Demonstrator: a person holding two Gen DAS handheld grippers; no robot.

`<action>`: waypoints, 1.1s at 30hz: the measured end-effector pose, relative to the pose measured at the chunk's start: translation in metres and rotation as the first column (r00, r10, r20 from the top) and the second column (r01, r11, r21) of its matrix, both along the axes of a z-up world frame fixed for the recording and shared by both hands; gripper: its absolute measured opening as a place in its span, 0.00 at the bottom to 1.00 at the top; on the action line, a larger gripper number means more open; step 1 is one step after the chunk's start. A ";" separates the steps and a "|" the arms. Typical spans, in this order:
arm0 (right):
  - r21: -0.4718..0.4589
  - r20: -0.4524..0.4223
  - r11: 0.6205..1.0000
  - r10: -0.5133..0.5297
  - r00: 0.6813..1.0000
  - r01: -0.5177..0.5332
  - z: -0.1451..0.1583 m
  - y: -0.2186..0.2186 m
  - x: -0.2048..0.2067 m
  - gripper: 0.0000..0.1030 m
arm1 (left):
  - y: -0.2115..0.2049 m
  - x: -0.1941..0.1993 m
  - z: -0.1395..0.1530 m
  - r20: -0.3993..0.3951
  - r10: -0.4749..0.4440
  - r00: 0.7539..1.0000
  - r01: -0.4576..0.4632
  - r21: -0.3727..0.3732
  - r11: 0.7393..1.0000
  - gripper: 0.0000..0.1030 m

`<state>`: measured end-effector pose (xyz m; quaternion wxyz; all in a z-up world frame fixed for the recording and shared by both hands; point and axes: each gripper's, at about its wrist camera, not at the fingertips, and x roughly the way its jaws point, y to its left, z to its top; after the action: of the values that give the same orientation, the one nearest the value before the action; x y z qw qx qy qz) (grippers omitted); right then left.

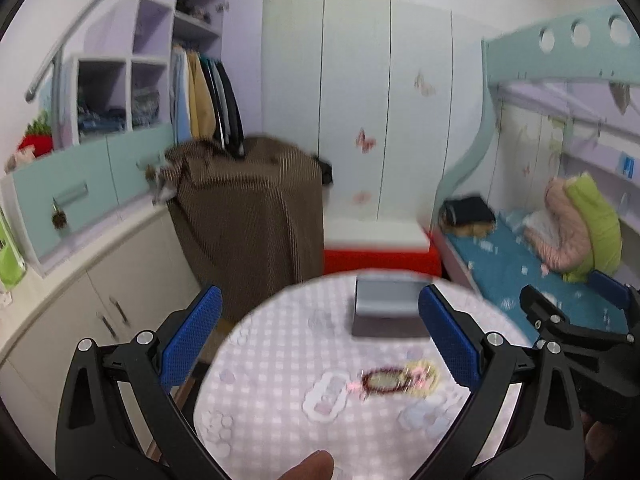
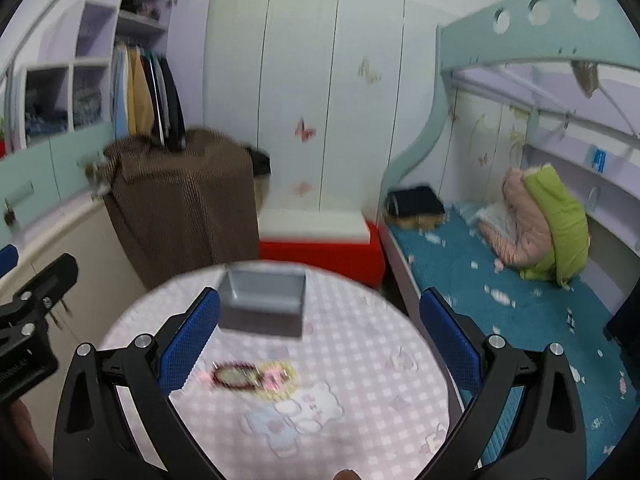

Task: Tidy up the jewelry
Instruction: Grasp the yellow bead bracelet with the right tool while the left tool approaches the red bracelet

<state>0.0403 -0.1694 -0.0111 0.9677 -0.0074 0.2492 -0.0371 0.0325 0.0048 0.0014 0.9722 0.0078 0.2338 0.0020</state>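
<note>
Pink-checked cloth covers the round table point(image 2: 360, 360), where the jewelry point(image 2: 252, 376), a dark beaded loop beside a blurred gold-and-pink piece, lies loose near the middle. The grey box point(image 2: 262, 304) at the far edge looks empty, so sorting seems unstarted. Both the left gripper point(image 1: 320, 340) and right gripper point(image 2: 320, 336) hover spread wide, holding nothing.

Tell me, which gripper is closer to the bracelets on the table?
Probably the left, though it is close. The bracelets lie between the left gripper's open fingers, nearer its right finger. In the right gripper's view, the bracelets sit off-centre beside its left finger.
</note>
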 end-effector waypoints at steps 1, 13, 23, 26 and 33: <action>-0.001 -0.033 1.000 0.002 0.999 -0.002 -0.011 -0.001 0.006 0.93 | 0.000 0.006 -0.013 -0.034 -0.001 0.999 0.001 0.003 1.000 0.96; 0.007 -0.357 0.995 0.098 0.929 -0.102 -0.135 0.007 0.065 0.93 | -0.001 0.072 -0.148 -0.359 -0.034 0.933 0.035 -0.004 0.999 0.96; 0.042 -0.456 0.994 0.107 0.884 -0.099 -0.174 -0.002 0.096 0.77 | -0.013 0.098 -0.182 -0.442 -0.069 0.894 0.075 -0.003 0.997 0.95; 0.058 -0.476 0.995 0.103 0.873 -0.086 -0.181 -0.007 0.105 0.65 | -0.018 0.106 -0.184 -0.449 -0.081 0.890 0.089 -0.004 0.996 0.95; 0.064 -0.505 0.993 0.120 0.855 -0.101 -0.185 -0.003 0.118 0.41 | -0.025 0.124 -0.188 -0.462 -0.105 0.881 0.110 -0.017 0.994 0.95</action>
<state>0.1580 -0.1722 -0.1965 0.8684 -0.0142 0.4950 0.0262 0.1567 -0.0207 -0.1869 0.8872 0.0258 0.4577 -0.0524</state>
